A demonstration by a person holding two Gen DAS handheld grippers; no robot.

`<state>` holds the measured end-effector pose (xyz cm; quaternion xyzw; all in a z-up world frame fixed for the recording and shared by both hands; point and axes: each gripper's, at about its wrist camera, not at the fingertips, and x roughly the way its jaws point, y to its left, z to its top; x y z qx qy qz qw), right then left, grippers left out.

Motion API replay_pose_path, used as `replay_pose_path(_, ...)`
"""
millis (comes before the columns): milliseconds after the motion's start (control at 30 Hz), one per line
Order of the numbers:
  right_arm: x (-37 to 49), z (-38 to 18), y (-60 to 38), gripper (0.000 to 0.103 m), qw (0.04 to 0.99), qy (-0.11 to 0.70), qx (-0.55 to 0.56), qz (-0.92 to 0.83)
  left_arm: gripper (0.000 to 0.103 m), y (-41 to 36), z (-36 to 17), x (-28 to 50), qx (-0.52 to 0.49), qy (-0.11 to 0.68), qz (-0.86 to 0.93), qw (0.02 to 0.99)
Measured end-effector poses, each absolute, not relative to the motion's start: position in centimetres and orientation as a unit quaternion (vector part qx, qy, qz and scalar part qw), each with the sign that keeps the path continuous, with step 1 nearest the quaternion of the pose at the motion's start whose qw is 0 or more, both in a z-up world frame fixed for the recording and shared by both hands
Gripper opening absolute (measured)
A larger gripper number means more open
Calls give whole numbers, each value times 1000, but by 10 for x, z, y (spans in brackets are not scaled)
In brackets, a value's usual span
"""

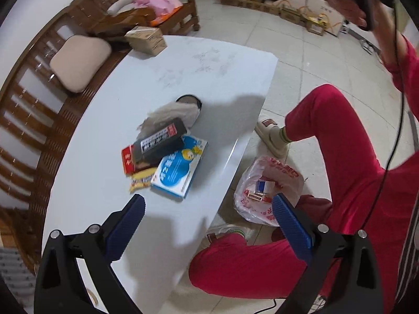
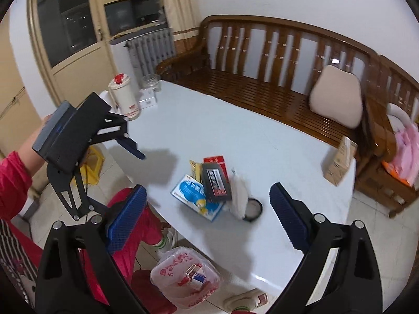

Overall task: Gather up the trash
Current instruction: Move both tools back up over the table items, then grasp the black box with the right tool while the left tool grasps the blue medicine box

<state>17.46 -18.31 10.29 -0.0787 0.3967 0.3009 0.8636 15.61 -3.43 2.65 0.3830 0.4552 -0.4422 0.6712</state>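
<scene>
A heap of trash lies mid-table: a black box (image 1: 159, 141) on top of a blue-and-white box (image 1: 178, 172), a red packet (image 1: 127, 160), a yellow wrapper (image 1: 140, 181) and crumpled white paper (image 1: 172, 111) over a round black lid (image 1: 192, 99). A translucent plastic bag (image 1: 267, 191) stands open on the floor beside the table, with small boxes inside. My left gripper (image 1: 208, 201) hangs open and empty high above the table edge. My right gripper (image 2: 207, 191) is open and empty, high above the black box (image 2: 216, 183) and the bag (image 2: 183, 274).
The white table (image 2: 235, 136) also carries a thermos (image 2: 123, 96), a glass jar (image 2: 152, 81) and a cardboard box (image 2: 340, 159). Behind it stands a wooden bench (image 2: 262, 91) with a cushion (image 2: 335, 96). The person's red-trousered legs (image 1: 340, 144) and slippers (image 1: 272, 136) flank the bag.
</scene>
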Motion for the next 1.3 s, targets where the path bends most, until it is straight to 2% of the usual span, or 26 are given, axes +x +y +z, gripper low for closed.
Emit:
replay_pose_path(467,241,38,-156,93,806,465,-99,352,95,-42,-29,206,372,497,-472,626)
replay_pose_path(1300,295,-68,-110,93,708,555,-112,423,95,-37,-93,258,315,557,-480,600)
